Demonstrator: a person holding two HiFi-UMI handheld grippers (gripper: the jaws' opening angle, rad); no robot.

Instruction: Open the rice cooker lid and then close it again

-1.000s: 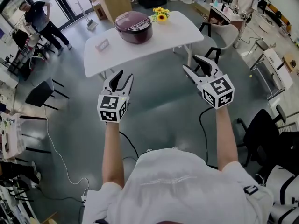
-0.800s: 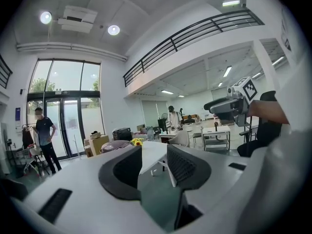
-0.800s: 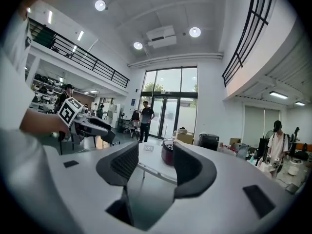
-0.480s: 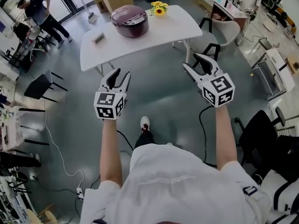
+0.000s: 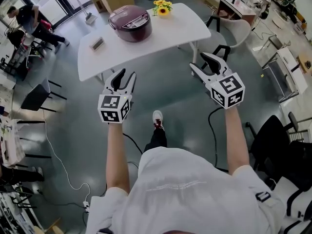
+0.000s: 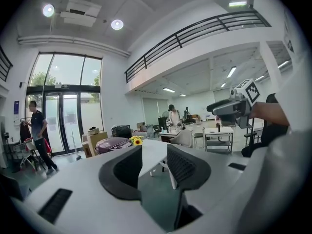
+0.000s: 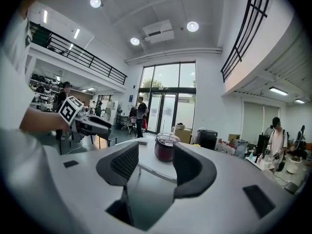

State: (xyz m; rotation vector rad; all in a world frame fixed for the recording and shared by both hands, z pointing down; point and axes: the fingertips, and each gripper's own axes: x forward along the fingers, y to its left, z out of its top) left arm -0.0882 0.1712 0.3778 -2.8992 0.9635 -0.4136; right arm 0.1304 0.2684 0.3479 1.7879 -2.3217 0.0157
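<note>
A dark purple rice cooker (image 5: 130,23) with its lid down stands on a white table (image 5: 180,29), well ahead of both grippers. Held in the air over the floor, short of the table's near edge, my left gripper (image 5: 126,77) is open and holds nothing. To the right, at about the same distance from the table, my right gripper (image 5: 200,62) is likewise open and empty. In the left gripper view the cooker (image 6: 113,144) shows far off, left of the open gripper (image 6: 153,156). In the right gripper view the cooker (image 7: 165,147) sits between the jaws of the open gripper (image 7: 151,161), at a distance.
Yellow flowers (image 5: 162,8) and a small white card holder (image 5: 96,44) share the table. A black chair (image 5: 36,96) stands left, more chairs and desks (image 5: 287,67) right. A person (image 5: 27,18) stands far left. Cables (image 5: 58,160) trail over the floor.
Both grippers have come nearer to the table as the person steps forward; a shoe now shows on the floor. The jaws have kept their opening.
</note>
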